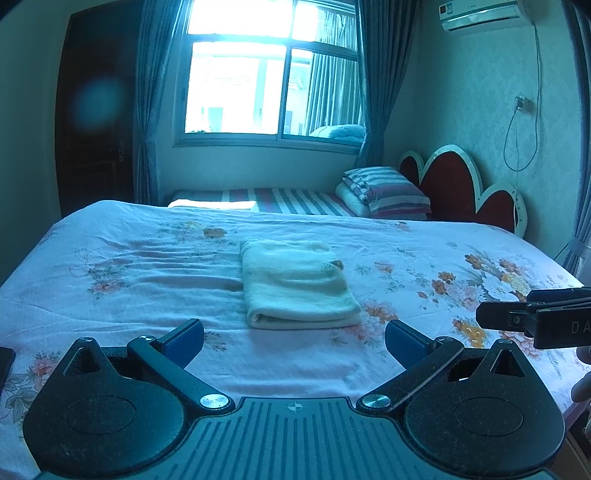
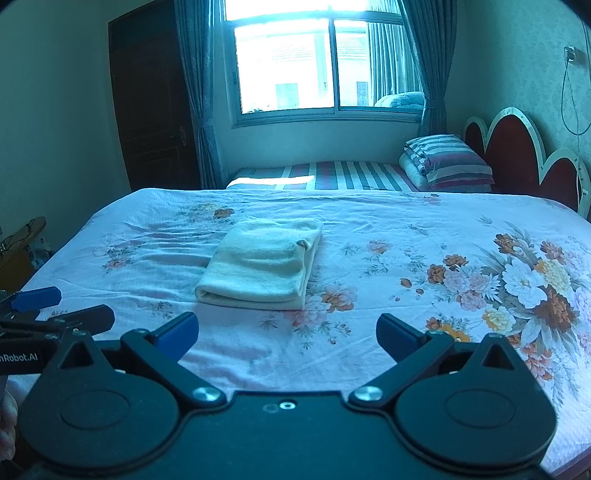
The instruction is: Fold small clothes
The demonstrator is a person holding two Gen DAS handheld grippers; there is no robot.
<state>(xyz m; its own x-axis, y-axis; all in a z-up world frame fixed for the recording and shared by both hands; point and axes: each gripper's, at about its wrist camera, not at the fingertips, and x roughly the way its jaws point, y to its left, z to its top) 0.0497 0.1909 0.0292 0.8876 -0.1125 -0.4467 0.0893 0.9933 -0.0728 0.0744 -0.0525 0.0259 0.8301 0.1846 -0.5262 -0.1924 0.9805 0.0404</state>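
On the bed [image 1: 110, 295], mid-frame in both views, lies a folded cream cloth [image 1: 295, 284], flat on the flowered sheet. It sits just beyond the left claw [image 1: 294, 341], whose blue pads gape wide, empty, and apart from the cloth. From the right claw [image 2: 287, 334], likewise spread wide and empty, the cloth lies ahead and slightly left. Only the left view shows an air conditioner [image 1: 480, 14] upper right; only the right view shows a wooden object [image 2: 22, 236] at left edge.
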